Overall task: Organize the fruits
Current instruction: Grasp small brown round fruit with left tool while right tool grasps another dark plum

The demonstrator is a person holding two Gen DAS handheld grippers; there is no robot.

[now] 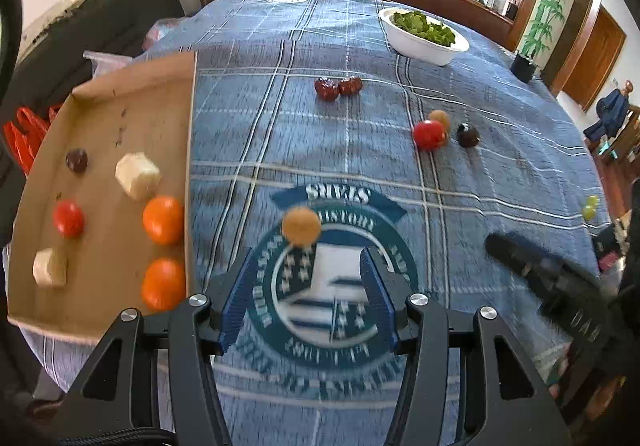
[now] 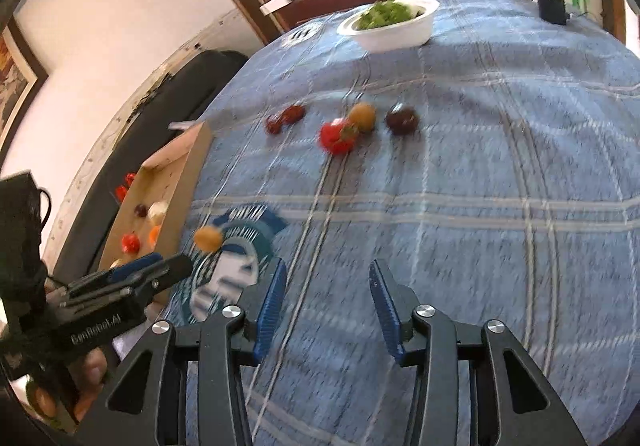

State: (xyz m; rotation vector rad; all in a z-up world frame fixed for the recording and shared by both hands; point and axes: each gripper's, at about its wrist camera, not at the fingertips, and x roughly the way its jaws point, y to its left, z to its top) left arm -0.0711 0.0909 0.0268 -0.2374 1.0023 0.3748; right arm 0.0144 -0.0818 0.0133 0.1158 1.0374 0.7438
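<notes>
The left gripper [image 1: 306,286] has its blue ribbed fingers spread wide and holds nothing. Just ahead of the fingertips a small round tan-brown fruit [image 1: 301,226] lies on the blue plaid tablecloth [image 1: 500,181], on the printed round emblem, close to the side wall of the shallow brown cardboard tray [image 1: 108,105] but still outside it. The tray already holds two orange mandarins [image 1: 163,219], a red tomato [image 1: 69,217], a dark round fruit [image 1: 76,159] and two pale cubes [image 1: 137,174].

The right gripper [image 2: 328,298] is also released and empty, and it hangs over bare cloth. Farther away lie a red tomato with a green stalk [image 2: 338,137], a second tan fruit [image 2: 363,117], a dark plum-like fruit [image 2: 402,119] and two dark red dates [image 2: 285,117]. Both views are blurred, so the exact kind of the tan fruit is only my guess.

The main risk is with the near tan fruit: it is round and the cloth is soft, so a fingertip that touches it off-centre could push it and make it roll away. If it is lifted too low, it could also hit the tray wall and fall back. The two grippers are close together, and they could collide if both move toward the tray.
</notes>
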